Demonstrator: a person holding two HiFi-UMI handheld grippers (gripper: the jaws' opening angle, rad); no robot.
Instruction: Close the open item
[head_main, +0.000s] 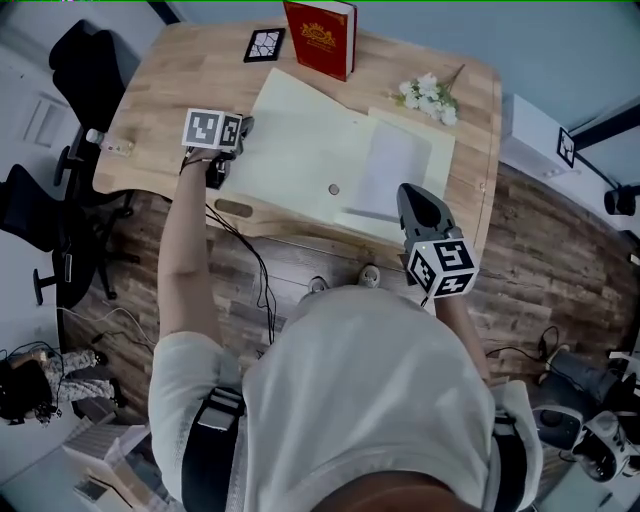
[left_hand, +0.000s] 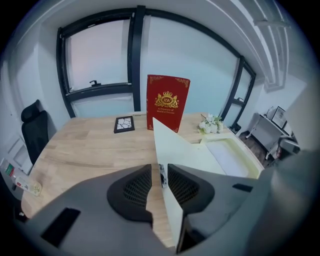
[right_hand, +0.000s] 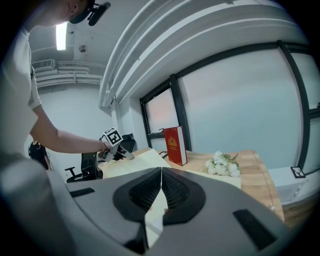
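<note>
A pale yellow box file lies open on the wooden table (head_main: 160, 90). Its lid (head_main: 300, 130) spreads to the left and its shallow tray (head_main: 440, 150) holds a white sheet (head_main: 393, 165). My left gripper (head_main: 240, 130) is at the lid's left edge. In the left gripper view the lid (left_hand: 172, 150) is tilted up, its edge running between my open left gripper's (left_hand: 159, 172) pads with a gap on each side. My right gripper (head_main: 410, 195) hovers over the tray's near corner. The right gripper view shows the right gripper (right_hand: 161, 175) shut with nothing in it.
A red book (head_main: 322, 35) stands upright at the table's far edge, next to a black patterned tile (head_main: 265, 44). White flowers (head_main: 428, 97) lie at the far right. A small bottle (head_main: 112, 146) sits on the table's left end. Office chairs (head_main: 70, 60) stand to the left, and cables (head_main: 250, 270) hang below.
</note>
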